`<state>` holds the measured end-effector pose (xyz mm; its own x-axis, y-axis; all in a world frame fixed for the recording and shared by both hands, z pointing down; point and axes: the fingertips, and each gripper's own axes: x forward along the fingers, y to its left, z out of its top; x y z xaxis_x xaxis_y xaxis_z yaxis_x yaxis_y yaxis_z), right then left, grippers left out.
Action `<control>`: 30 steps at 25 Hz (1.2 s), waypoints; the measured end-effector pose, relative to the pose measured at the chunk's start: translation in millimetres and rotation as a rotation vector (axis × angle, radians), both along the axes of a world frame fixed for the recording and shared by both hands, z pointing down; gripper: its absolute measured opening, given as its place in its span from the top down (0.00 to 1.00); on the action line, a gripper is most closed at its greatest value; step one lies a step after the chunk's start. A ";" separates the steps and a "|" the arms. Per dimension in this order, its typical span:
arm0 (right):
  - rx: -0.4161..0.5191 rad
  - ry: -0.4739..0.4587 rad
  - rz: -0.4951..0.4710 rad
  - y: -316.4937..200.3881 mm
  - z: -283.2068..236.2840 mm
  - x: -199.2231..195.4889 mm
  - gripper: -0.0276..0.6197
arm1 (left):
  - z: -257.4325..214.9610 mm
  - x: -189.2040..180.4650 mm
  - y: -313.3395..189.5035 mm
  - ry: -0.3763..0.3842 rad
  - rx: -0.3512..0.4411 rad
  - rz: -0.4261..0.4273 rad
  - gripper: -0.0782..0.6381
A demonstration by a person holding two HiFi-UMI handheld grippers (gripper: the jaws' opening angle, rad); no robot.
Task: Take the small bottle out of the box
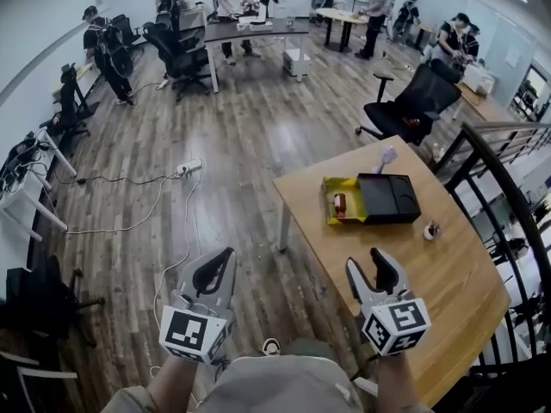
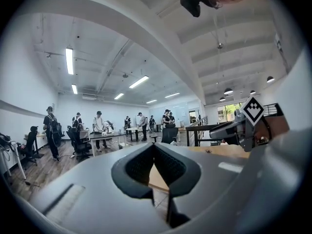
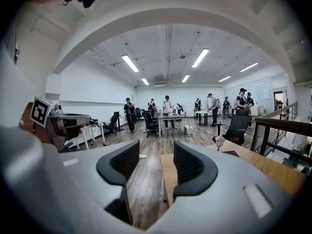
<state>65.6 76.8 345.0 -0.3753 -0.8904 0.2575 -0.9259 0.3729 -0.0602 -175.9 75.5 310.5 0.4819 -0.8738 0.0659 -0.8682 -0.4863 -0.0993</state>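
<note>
A box lies on the wooden table (image 1: 413, 269) to my right: a yellow open part (image 1: 331, 201) next to a black part (image 1: 389, 198). In the yellow part lies a small reddish-and-white bottle (image 1: 340, 203). Both grippers hang in the air over the floor, well short of the box. My left gripper (image 1: 225, 258) (image 2: 154, 146) is shut, its tips meeting on nothing. My right gripper (image 1: 364, 261) (image 3: 156, 149) is open and empty, near the table's front corner. The right gripper view shows the table edge (image 3: 168, 174) between its jaws; the box is not clear there.
A small round object (image 1: 431, 230) sits on the table right of the box, and a small pale lamp-like thing (image 1: 387, 155) stands behind it. A black office chair (image 1: 413, 101) is beyond the table, a black railing (image 1: 508, 188) at right. Cables (image 1: 164, 188) cross the wooden floor. People stand far off.
</note>
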 end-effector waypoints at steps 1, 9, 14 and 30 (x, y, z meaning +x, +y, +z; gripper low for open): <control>-0.011 0.003 0.000 -7.1 4.3 -1.9 0.64 | 3.0 -0.7 -6.6 -0.003 -0.004 0.003 0.89; -0.073 0.023 0.003 -65.0 37.3 -0.5 0.64 | 28.7 -4.4 -64.8 -0.006 -0.048 -0.006 0.89; -0.110 0.029 0.004 -111.2 58.7 7.1 0.64 | 42.8 -3.1 -110.2 -0.008 -0.075 -0.026 0.89; -0.359 0.078 -0.032 -262.0 171.7 54.3 0.64 | 107.2 34.1 -282.1 -0.083 -0.206 -0.084 0.89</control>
<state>119.9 -185.2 516.7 -0.3685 -0.7266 0.5799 -0.9211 0.3697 -0.1221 -141.8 -206.6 417.7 0.3935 -0.8746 0.2833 -0.8994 -0.4300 -0.0781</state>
